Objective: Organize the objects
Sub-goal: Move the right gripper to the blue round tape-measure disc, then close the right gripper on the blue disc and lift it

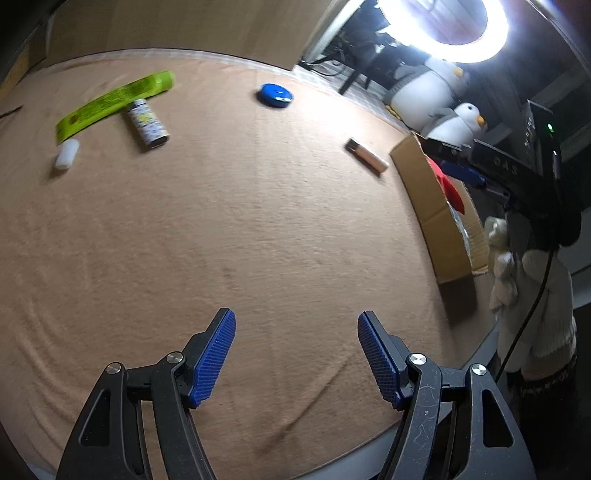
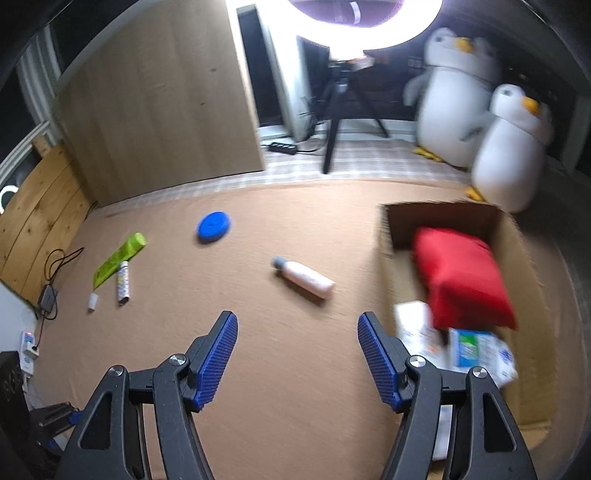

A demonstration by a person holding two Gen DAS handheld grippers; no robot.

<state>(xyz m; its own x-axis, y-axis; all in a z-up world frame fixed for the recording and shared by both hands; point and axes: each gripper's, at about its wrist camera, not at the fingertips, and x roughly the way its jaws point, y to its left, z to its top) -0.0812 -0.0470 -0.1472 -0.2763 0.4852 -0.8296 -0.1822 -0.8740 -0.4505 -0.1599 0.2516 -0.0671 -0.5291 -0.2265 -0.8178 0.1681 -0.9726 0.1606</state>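
Note:
On the tan cloth-covered table lie a green tube (image 1: 110, 103) (image 2: 120, 258), a small patterned bottle (image 1: 147, 122) (image 2: 123, 282), a small white cap (image 1: 67, 153) (image 2: 93, 301), a blue round tin (image 1: 275, 95) (image 2: 214, 226) and a pinkish bottle with a dark cap (image 1: 367, 155) (image 2: 304, 277). A cardboard box (image 2: 517, 251) (image 1: 424, 192) at the right holds a red pouch (image 2: 461, 277) and white packets (image 2: 476, 350). My left gripper (image 1: 296, 350) is open and empty above the near table. My right gripper (image 2: 297, 350) is open and empty, left of the box.
Two plush penguins (image 2: 480, 110) stand behind the box. A ring light (image 2: 369, 22) on a tripod (image 2: 340, 110) stands beyond the table, next to a wooden panel (image 2: 159, 110). Cables and a power strip (image 2: 48, 295) lie off the left edge. A gloved hand (image 1: 532, 288) holds the right gripper handle.

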